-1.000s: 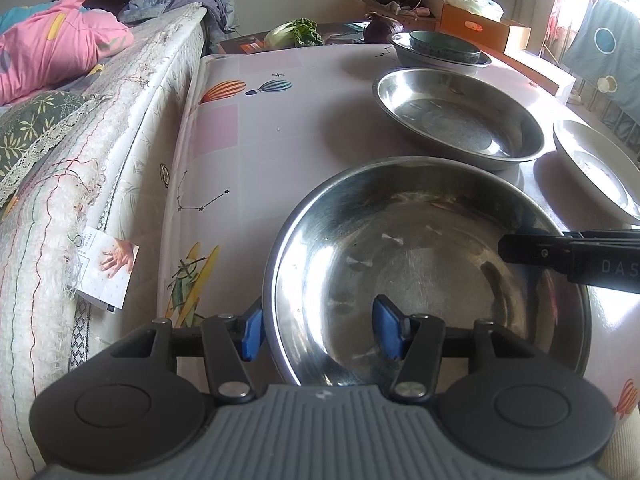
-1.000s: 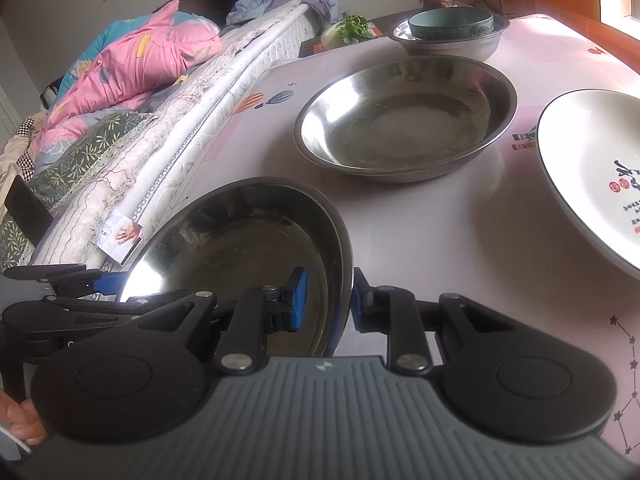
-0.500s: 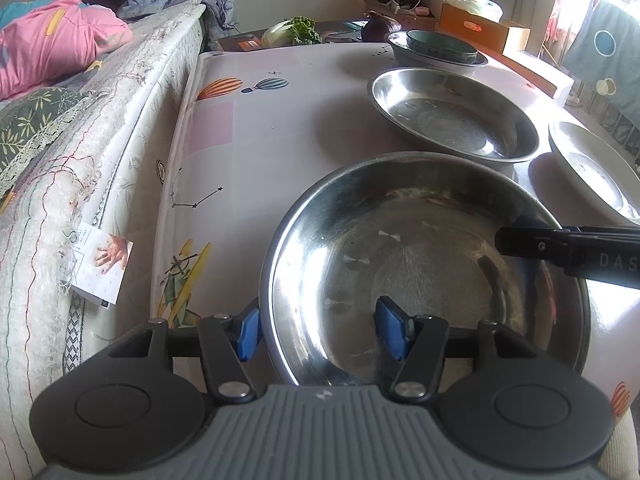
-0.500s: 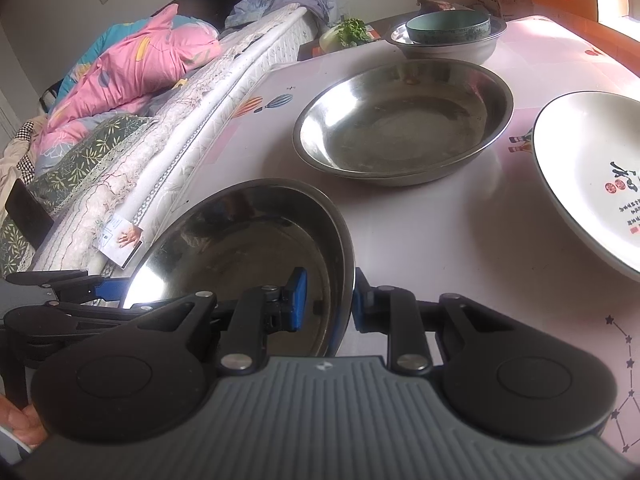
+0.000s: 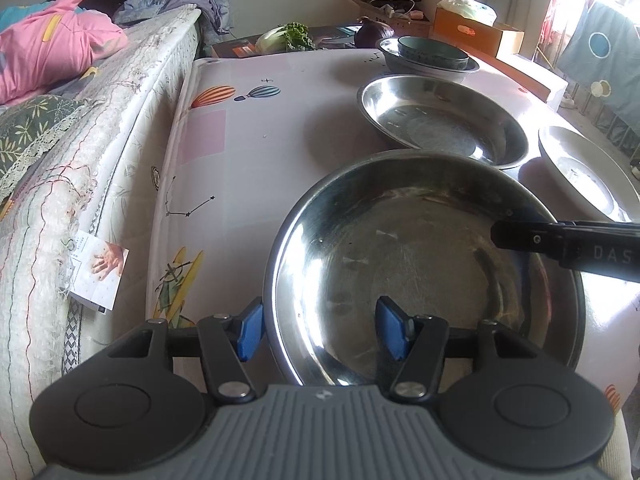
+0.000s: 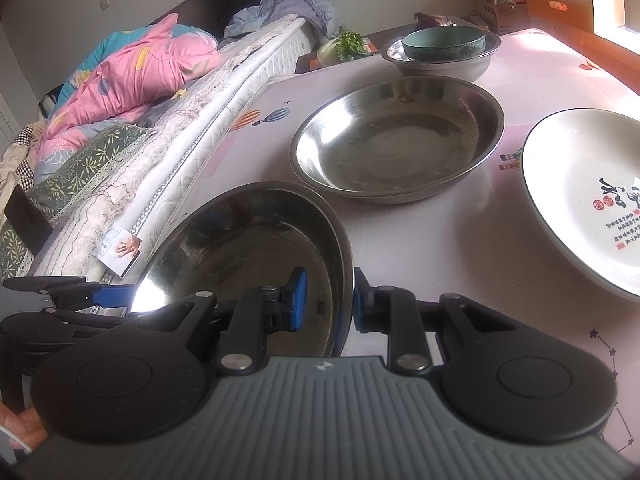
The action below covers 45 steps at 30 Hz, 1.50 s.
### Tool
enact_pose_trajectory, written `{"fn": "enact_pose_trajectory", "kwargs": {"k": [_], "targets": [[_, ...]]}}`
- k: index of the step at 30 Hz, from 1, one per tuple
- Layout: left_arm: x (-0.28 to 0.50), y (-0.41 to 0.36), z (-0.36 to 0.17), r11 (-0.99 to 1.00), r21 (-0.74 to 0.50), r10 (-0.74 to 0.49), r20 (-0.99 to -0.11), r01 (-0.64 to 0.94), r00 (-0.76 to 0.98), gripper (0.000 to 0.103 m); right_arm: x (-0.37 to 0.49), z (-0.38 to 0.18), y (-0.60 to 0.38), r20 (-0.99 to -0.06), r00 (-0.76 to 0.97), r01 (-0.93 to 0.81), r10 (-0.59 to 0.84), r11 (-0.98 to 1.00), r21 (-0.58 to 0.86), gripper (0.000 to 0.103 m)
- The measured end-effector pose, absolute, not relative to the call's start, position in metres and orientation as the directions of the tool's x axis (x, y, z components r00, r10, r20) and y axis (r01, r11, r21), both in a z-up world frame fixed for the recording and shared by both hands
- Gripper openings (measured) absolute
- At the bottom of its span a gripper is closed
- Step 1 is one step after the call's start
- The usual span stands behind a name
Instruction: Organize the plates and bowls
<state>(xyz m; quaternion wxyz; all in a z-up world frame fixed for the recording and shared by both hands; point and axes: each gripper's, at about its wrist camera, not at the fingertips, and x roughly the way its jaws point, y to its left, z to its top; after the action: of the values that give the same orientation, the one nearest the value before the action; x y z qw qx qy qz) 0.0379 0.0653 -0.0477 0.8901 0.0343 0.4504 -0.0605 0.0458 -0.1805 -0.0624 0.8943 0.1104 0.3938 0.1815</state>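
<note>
My right gripper [image 6: 326, 300] is clenched on the rim of the wide, shallow stainless-steel pan [image 6: 248, 248] nearest me: one blue pad sits inside the wall, the other outside, pinching the metal between them. My left gripper [image 5: 318, 330] straddles the opposite edge of the same pan [image 5: 424, 264], one blue pad outside the rim and one over the inside, but the gap is wide and I see no pad pressing on the steel, so that hand is released.

The pan tilts, its right side lifted above the pink printed tablecloth [image 5: 248, 132]. Just beyond it lies a second shallow steel pan [image 6: 396, 140], flat on the cloth. To the right of that sits a white ceramic plate with red and black lettering [image 6: 592, 184]. At the far end a teal ceramic bowl [image 6: 442, 42] nests inside a grey metal bowl [image 6: 440, 66]. Along the table's left edge runs a mattress [image 5: 80, 168] with a pink quilt [image 6: 132, 76] heaped on it.
</note>
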Motion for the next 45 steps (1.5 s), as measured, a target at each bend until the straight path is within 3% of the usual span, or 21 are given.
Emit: {"fn": "enact_pose_trajectory", "kwargs": {"k": [23, 25, 29, 31, 45], "targets": [[0.036, 0.064, -0.044, 0.988, -0.005, -0.097, -0.798, 0.155, 0.595, 0.060, 0.046, -0.066, -0.182, -0.676, 0.623, -0.220, 0.393, 0.918, 0.331, 0.024], [0.036, 0.064, -0.045, 0.987, -0.013, -0.106, -0.799, 0.159, 0.592, 0.060, 0.046, -0.066, -0.182, -0.680, 0.625, -0.212, 0.383, 0.922, 0.324, 0.031], [0.037, 0.065, -0.049, 0.988, -0.020, -0.106, -0.812, 0.155, 0.574, 0.063, 0.046, -0.066, -0.182, -0.680, 0.632, -0.210, 0.372, 0.927, 0.312, 0.035], [0.037, 0.067, -0.051, 0.988, -0.029, -0.110, -0.818, 0.150, 0.565, 0.064, 0.046, -0.066, -0.182, -0.680, 0.636, -0.206, 0.363, 0.930, 0.304, 0.044], [0.038, 0.068, -0.055, 0.986, -0.062, -0.137, -0.828, 0.154, 0.544, 0.069, 0.044, -0.073, -0.184, -0.692, 0.612, -0.202, 0.384, 0.921, 0.333, 0.045]]}}
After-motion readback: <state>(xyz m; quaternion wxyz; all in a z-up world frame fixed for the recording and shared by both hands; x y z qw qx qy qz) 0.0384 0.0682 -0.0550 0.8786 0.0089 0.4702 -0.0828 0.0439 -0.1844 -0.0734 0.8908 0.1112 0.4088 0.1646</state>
